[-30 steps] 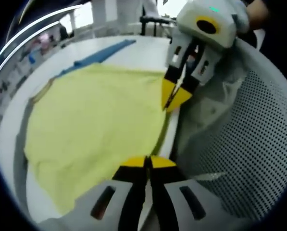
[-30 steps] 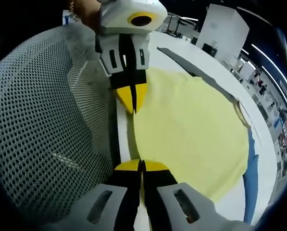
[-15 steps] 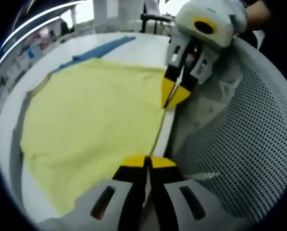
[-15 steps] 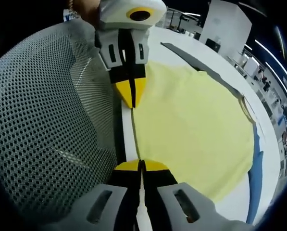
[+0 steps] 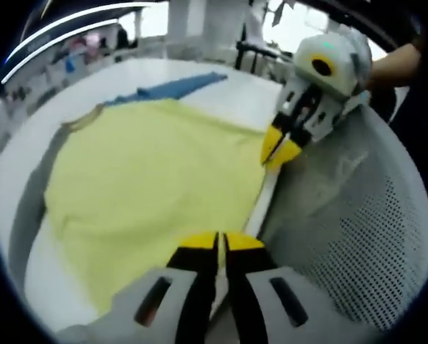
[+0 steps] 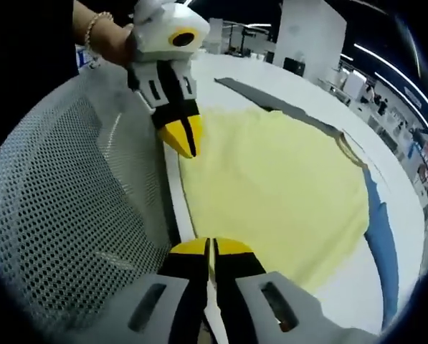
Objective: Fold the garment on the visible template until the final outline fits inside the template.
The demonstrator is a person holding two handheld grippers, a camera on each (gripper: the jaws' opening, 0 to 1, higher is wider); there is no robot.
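A pale yellow garment (image 5: 149, 179) lies spread flat on the white table (image 5: 246, 100). My left gripper (image 5: 219, 245) is shut on its near hem at the table's edge. Further along the same hem, my right gripper (image 5: 279, 149) comes in from the upper right with its yellow tips closed on the cloth. In the right gripper view the garment (image 6: 271, 186) runs away from my right gripper (image 6: 211, 249), and the left gripper (image 6: 181, 137) pinches the hem at upper left. A grey template strip (image 6: 271, 100) and a blue strip (image 6: 382, 236) border the garment.
A grey mesh chair back (image 5: 357, 236) presses against the table's near edge, also on the left in the right gripper view (image 6: 63, 215). A hand with a bracelet (image 6: 102, 39) holds the left gripper. Racks and other tables stand beyond the far edge.
The two grippers have drawn further apart along the hem, which now lies straighter along the table's edge. Both views have shifted with the hands.
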